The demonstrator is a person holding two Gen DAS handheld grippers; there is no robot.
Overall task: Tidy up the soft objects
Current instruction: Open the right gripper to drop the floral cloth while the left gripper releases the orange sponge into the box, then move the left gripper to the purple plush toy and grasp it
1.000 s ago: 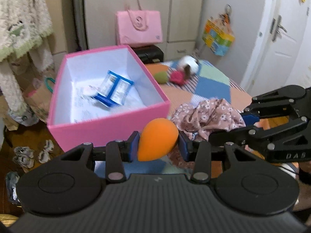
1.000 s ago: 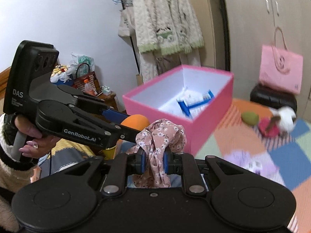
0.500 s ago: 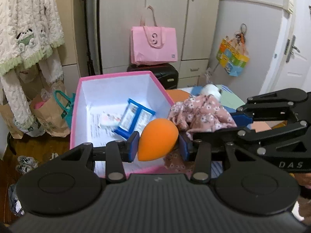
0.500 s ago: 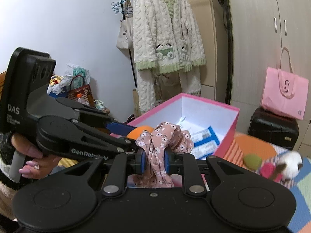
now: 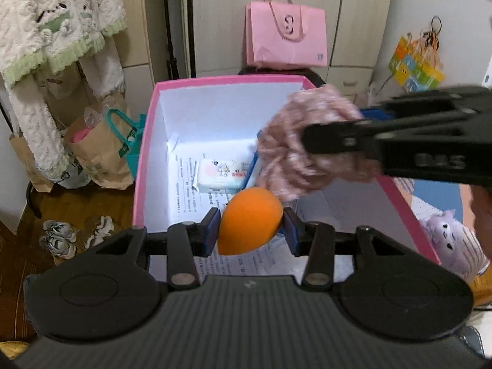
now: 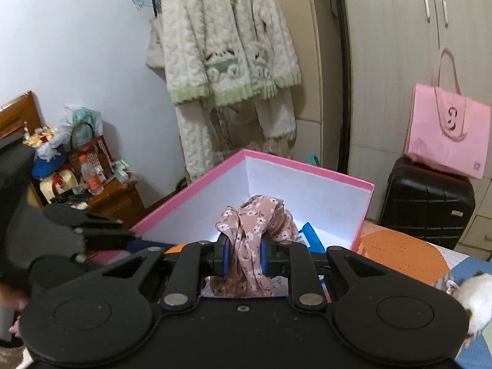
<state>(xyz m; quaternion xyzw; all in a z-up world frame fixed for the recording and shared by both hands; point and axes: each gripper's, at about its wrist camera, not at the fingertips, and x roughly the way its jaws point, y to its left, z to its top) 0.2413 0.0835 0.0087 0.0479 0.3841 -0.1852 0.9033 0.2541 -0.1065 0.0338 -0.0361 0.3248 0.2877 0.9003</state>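
Orange foam sits between our left fingers (image 5: pixel 251 230): the egg-shaped sponge (image 5: pixel 249 220) is pinched across its fat middle, pointed end down, and the pads hold it firmly. It hangs above the near end of the pink box (image 5: pixel 144 141), over the printed paper that lines the floor of the box. We judge it very light and springy; it will squash under a hard grip and may pop out sideways, so the widest part is the right place to hold it, as now.

Our right fingers (image 6: pixel 245 258) are closed on the floral cloth (image 6: pixel 252 230), with a bunched fold clamped between the pads and the loose ends drooping below. The jaws have just been easing apart a little, yet the fabric is between them and looks caught. In the left view the cloth is blurred, over the right side of the box. It is limp and light, will not keep a shape, and can snag on the rim; a grip on a thick gather suits it best.

Inside the box, toward the far wall, lie a tissue pack (image 5: pixel 223 173) and a blue packet (image 6: pixel 312 236). A plush toy (image 5: pixel 449 243) lies on the bed outside the right wall of the box.
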